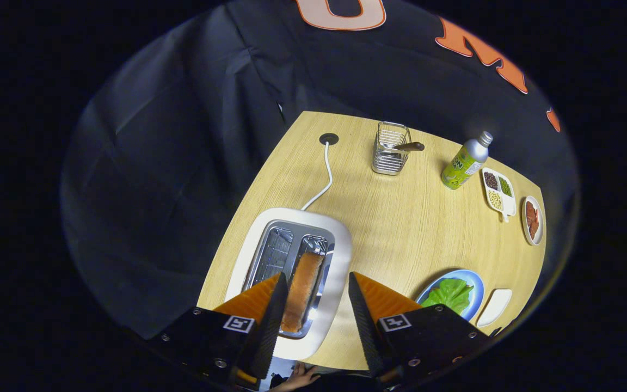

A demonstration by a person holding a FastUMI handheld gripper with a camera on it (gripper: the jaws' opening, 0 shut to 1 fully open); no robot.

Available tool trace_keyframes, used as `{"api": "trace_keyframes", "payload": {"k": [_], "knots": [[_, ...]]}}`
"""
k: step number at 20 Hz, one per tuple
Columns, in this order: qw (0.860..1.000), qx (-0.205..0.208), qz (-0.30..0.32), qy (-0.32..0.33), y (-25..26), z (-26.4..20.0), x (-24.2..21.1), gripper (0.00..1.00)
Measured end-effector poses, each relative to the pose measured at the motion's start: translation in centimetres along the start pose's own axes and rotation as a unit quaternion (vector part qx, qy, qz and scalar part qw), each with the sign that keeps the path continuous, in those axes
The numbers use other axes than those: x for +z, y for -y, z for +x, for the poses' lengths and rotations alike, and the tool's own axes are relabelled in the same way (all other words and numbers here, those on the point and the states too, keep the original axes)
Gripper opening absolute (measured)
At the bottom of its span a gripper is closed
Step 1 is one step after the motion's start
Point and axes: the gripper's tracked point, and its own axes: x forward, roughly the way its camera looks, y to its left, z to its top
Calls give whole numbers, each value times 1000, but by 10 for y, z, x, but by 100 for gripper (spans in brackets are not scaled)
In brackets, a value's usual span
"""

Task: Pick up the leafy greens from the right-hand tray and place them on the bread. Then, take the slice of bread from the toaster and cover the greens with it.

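Your bread slice (pixel 302 288) stands on edge in the toaster's (pixel 335 272) right slot, at the worktop's (pixel 400 218) near left corner, between your spread fingers. Your gripper (pixel 313 313) holds nothing. I'd judge it light, stiff but crumbly, so pinch the flat faces near the top crust, gently. The greens (pixel 448 294) already lie on the blue plate (pixel 475 283), near the front edge.

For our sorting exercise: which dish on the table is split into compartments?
The white dish beside the bottle: three compartments of small bits. The blue plate holds greens. The open gripper straddles the toaster's bread.
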Motion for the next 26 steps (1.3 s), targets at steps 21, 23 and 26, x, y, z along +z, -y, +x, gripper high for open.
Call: {"api": "trace_keyframes", "payload": {"k": [21,23,26], "knots": [[997,72,1,12,-12,-41,-2,12],[995,92,7,32,-8,-55,0,12],[992,117,14,54,2,-77,-3,12]]}}
